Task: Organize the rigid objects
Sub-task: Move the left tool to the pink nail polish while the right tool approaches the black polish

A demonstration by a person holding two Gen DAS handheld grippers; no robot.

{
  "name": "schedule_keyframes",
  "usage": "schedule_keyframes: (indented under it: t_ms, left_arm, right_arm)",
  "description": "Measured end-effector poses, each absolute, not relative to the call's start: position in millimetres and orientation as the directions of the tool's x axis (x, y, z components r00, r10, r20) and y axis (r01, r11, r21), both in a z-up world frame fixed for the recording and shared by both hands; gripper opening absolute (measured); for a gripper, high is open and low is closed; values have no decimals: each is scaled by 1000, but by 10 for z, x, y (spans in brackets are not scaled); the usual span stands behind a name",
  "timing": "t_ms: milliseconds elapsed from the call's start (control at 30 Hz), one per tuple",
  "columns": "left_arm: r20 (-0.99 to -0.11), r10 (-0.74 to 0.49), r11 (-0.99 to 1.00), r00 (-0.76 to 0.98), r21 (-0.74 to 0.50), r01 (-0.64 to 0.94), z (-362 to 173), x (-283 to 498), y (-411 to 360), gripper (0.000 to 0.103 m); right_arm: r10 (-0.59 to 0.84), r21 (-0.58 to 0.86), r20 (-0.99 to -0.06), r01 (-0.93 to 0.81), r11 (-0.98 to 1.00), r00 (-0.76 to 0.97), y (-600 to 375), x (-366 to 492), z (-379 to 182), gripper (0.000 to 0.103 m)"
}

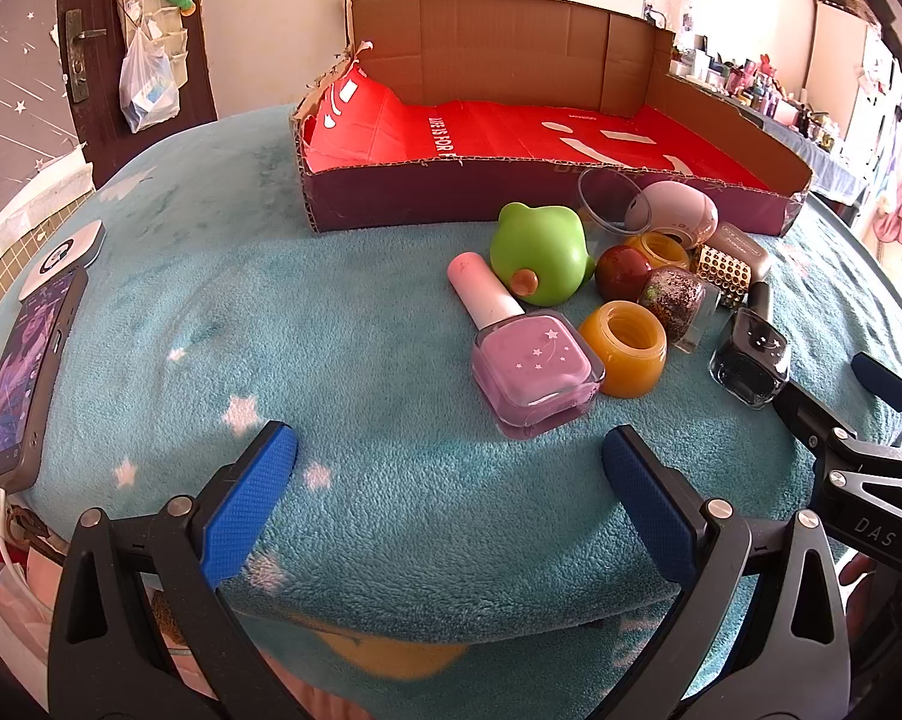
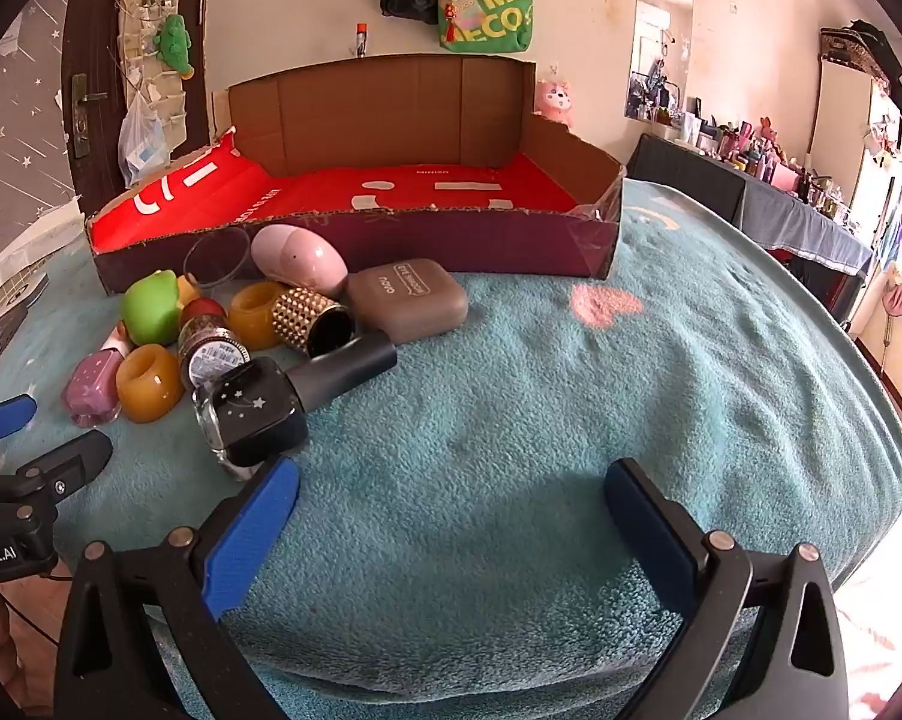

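We see a teal fleece blanket (image 2: 511, 396) spread over the tabletop, and at its far side stands the biggest thing on it, a cut-down cardboard box (image 2: 391, 240) with a tall back wall and a low front wall. Its floor is lined with red printed paper (image 1: 511, 132), and we find nothing else inside it.

All the small rigid objects lie in a cluster on the blanket just in front of the box's front wall. Among them are a grey case (image 2: 412, 300), a green frog toy (image 1: 538, 252), a pale pink egg-shaped gadget (image 2: 301, 258) and a clear cup (image 1: 607, 201) on its side, which looks empty. Nearer to us lie a pink nail polish bottle (image 1: 535, 372) and a black nail polish bottle (image 2: 259, 414), both tipped over, beside two amber rings (image 1: 625, 348), a gold studded cuff (image 2: 313, 318), a glitter bottle (image 1: 676, 300) and a dark red ball (image 1: 622, 273).

Our left gripper (image 1: 448, 504) hovers above bare blanket, jaws wide and holding nothing. Our right gripper (image 2: 451, 516) is likewise spread wide and empty, its left finger just beside the black bottle.

A phone (image 1: 19, 384) lies at the blanket's left edge.
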State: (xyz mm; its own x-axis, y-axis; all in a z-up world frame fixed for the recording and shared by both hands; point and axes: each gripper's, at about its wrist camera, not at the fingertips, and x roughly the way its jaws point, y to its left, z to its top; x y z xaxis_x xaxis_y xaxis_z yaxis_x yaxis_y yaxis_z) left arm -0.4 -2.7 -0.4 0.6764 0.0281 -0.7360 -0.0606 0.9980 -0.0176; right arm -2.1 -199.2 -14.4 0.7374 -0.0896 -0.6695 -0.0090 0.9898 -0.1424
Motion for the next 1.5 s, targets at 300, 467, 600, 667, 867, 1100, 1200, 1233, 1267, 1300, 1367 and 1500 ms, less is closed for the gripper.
schedule_keyframes:
  t_ms: [300,467,600,667,867,1100,1200,1233,1267,1300,1367,1500]
  left_arm:
    - [-736,28,998,676,-18,-60,-4,-4,-26,103]
    - [-737,30,998,676,-14,-60,-3,-7,-32,103]
    - [-739,27,998,673,-14,-55,12,-8,-24,103]
    - [-738,26,999,674,-11,-51,14,-6,-24,103]
    - [-739,23,999,673,-9,-43,25,-11,-12,103]
    - [-745,17,999,667,-8,-34,45,-3,-24,103]
    - [-748,2,999,664,-26,-33,73,19,10,102]
    - [-748,2,999,664,-28,-34,75,23,10,102]
    - [-748,2,999,664,-29,-36,73,32,15,102]
    - [-748,4,999,663,-27,-36,74,40,17,102]
    - [-749,5,999,662,-24,-35,77,61,15,102]
    - [-749,6,999,662,-19,-30,86,100,-10,102]
  right_arm:
    - [-91,-145,-667,-9,989,739,-1991,-24,-144,103]
    - [-91,-144,-666,-9,990,741,-1995,-24,-143,103]
    - [-92,-145,-671,-9,989,736,-1991,-21,-136,103]
    - [-88,-141,-679,-12,990,729,-2001,-18,-120,103]
    - [-87,-146,-688,-19,989,721,-2020,2,-84,103]
    - [-66,-139,-692,-43,989,719,-1951,-44,-66,103]
    - [-62,-146,-686,-53,988,725,-1916,-58,-47,103]
    - [-61,-148,-684,-57,987,727,-1901,-56,-41,103]
    - [-61,-152,-683,-60,987,728,-1882,-54,-36,103]
    - [-60,-154,-683,-64,986,728,-1871,-44,-37,103]
    - [-56,-155,-685,-69,986,727,-1849,-34,-41,103]
    - [-62,-172,-682,-78,982,729,-1821,-29,-37,103]
